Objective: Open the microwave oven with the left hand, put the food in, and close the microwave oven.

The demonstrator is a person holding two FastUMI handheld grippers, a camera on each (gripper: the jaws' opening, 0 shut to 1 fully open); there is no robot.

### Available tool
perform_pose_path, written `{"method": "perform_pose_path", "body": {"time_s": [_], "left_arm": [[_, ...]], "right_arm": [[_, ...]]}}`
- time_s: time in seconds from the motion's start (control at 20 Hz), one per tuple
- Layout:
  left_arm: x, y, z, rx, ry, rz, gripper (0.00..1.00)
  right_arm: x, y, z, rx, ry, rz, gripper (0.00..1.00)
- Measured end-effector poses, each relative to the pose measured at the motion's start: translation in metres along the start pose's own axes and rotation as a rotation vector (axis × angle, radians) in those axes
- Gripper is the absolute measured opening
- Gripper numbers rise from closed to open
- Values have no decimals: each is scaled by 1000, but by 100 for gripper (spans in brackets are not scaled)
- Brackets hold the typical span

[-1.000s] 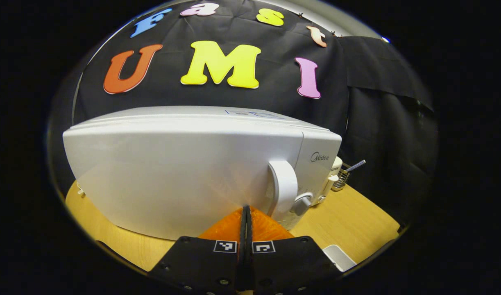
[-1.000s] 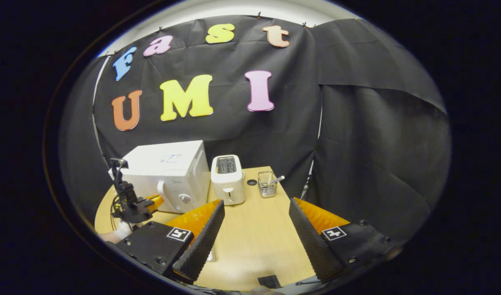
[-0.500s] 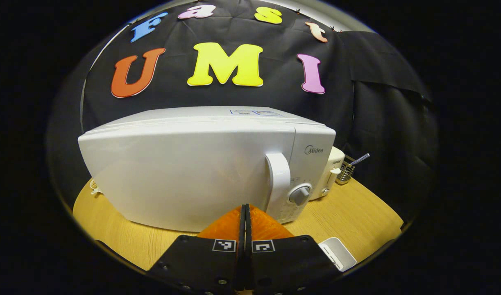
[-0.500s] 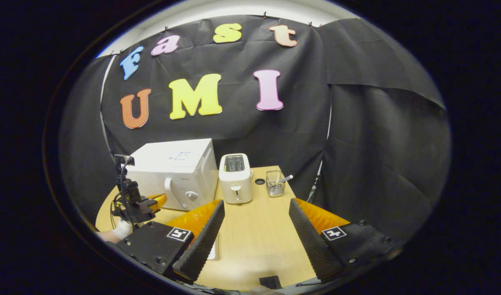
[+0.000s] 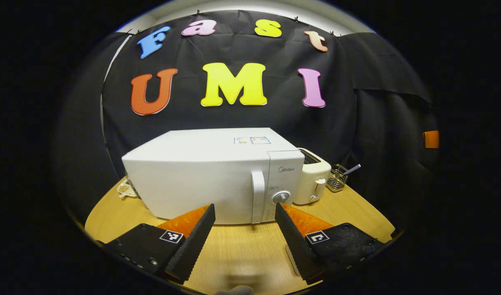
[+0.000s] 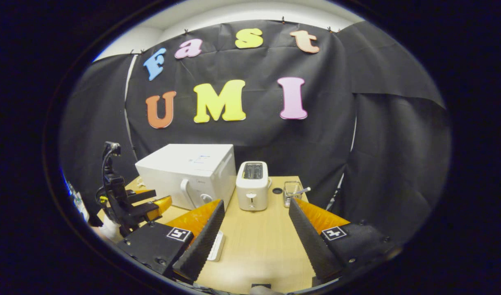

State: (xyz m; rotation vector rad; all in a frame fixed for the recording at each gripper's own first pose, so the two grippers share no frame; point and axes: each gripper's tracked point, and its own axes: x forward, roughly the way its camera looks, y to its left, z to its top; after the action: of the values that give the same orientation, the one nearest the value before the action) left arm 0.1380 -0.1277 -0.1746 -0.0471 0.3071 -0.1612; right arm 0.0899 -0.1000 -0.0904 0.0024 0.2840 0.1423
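A white microwave (image 5: 209, 176) sits on a wooden table (image 5: 242, 246), its door shut, with a vertical handle (image 5: 257, 196) and a round dial (image 5: 281, 197) at its right end. In the left gripper view, the left gripper (image 5: 244, 229) hangs just in front of the door, fingers spread wide and holding nothing — the handle lines up with the gap between them, but nothing touches. A white toaster (image 5: 313, 180) stands just right of the microwave, and a small wire basket (image 5: 337, 180) with a utensil in it sits farther right. At the microwave's far left corner lies something pale, perhaps the food (image 5: 125, 189); it is too small to tell.

In the right gripper view, the right gripper (image 6: 254, 229) is also wide open and empty, well back from the microwave (image 6: 189, 172) and facing the toaster (image 6: 252, 184). A flat white object (image 6: 216, 246) lies on the table beside its left finger. The left gripper (image 6: 150, 203) appears at the left, near the microwave's front.
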Motion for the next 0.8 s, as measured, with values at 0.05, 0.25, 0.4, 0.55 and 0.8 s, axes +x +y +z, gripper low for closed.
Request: {"method": "perform_pose_path", "body": {"time_s": [0.05, 0.25, 0.4, 0.55, 0.8], "left_arm": [[-13, -2, 9, 0, -13, 17, 93], [-74, -3, 44, 0, -67, 74, 92], [-113, -11, 75, 32, -114, 60, 92], [-148, -3, 101, 12, -176, 47, 95], [-195, 24, 133, -29, -244, 69, 95]], "right_arm": [[-1, 3, 1, -2, -6, 23, 100], [-15, 18, 15, 7, -52, 58, 100], [-35, 31, 25, 11, -94, 46, 100], [-60, 45, 37, 3, -136, 30, 100], [-97, 66, 62, 9, -222, -15, 90]]}}
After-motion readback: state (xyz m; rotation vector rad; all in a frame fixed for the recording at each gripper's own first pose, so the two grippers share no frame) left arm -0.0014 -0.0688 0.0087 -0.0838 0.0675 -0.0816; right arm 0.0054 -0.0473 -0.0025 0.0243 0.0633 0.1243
